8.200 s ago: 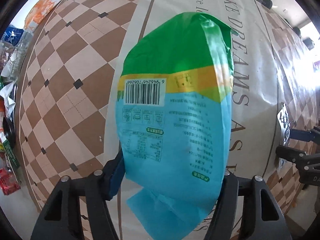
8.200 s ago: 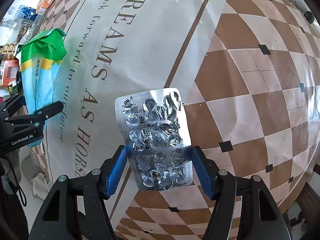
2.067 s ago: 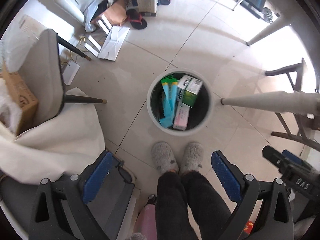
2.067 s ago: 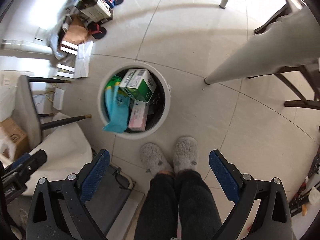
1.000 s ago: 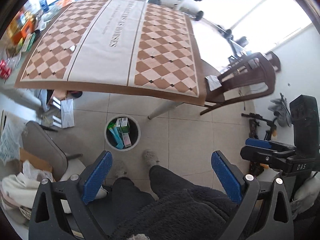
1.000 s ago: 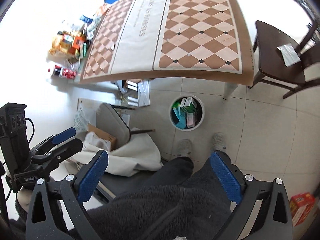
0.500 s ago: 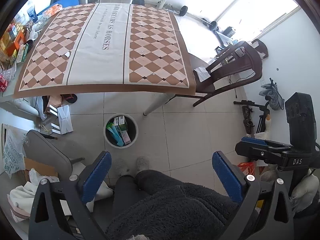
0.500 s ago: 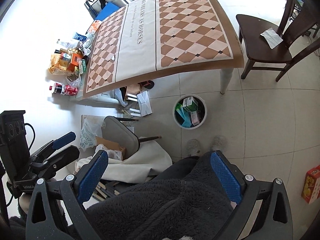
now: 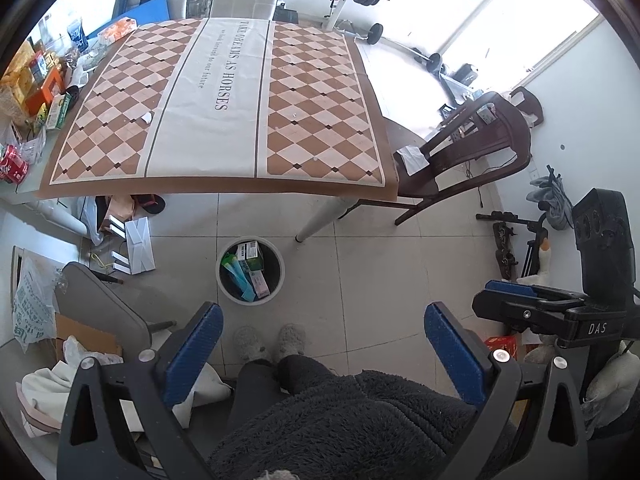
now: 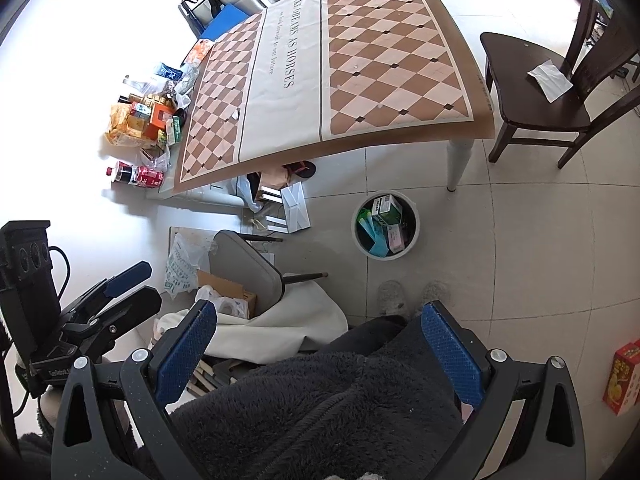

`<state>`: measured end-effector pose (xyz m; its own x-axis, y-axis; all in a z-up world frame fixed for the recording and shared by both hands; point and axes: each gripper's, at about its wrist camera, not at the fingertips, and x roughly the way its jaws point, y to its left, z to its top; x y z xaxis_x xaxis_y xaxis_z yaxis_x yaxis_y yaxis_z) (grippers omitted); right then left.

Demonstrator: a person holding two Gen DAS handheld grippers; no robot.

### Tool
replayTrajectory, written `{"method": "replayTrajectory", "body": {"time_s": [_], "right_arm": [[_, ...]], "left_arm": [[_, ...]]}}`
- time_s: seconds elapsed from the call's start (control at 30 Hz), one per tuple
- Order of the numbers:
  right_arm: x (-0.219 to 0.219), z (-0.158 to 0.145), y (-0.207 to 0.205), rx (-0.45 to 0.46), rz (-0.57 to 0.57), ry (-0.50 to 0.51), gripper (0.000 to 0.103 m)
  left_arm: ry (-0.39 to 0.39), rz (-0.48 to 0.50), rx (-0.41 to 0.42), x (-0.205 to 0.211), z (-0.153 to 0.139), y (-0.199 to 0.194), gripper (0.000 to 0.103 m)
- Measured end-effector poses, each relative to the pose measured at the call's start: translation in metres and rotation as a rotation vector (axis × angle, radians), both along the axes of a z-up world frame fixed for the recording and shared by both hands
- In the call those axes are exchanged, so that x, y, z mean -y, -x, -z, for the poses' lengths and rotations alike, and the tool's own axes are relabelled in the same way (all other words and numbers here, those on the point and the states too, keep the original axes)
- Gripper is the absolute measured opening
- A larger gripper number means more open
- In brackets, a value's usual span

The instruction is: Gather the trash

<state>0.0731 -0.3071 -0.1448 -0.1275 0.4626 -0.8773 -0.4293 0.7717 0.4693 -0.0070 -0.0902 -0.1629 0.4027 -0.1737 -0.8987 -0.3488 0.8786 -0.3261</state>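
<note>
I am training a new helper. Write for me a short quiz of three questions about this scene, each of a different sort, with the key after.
1. True or false: the left gripper is shut on a wrapper.
2. Where does the trash bin stand? A) on the table B) on the floor, near a white table leg C) on the dark wooden chair
3. Fill in: on the seat of the dark wooden chair lies a white piece of ____.

Key
1. False. Both the left gripper and the right gripper are open and empty.
2. B. The bin is on the tiled floor, in front of the person's slippers, with boxes and a blue-green wrapper inside.
3. paper.
</note>
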Motion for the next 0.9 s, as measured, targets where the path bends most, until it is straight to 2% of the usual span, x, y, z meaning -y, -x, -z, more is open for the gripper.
{"method": "replayTrajectory", "body": {"time_s": [0.9], "right_arm": [[-0.006, -0.005, 0.008, 0.006, -0.047, -0.008, 0.103]], "left_arm": [[-0.020, -0.055, 0.010, -0.004, -0.010, 0.011, 0.103]]}}
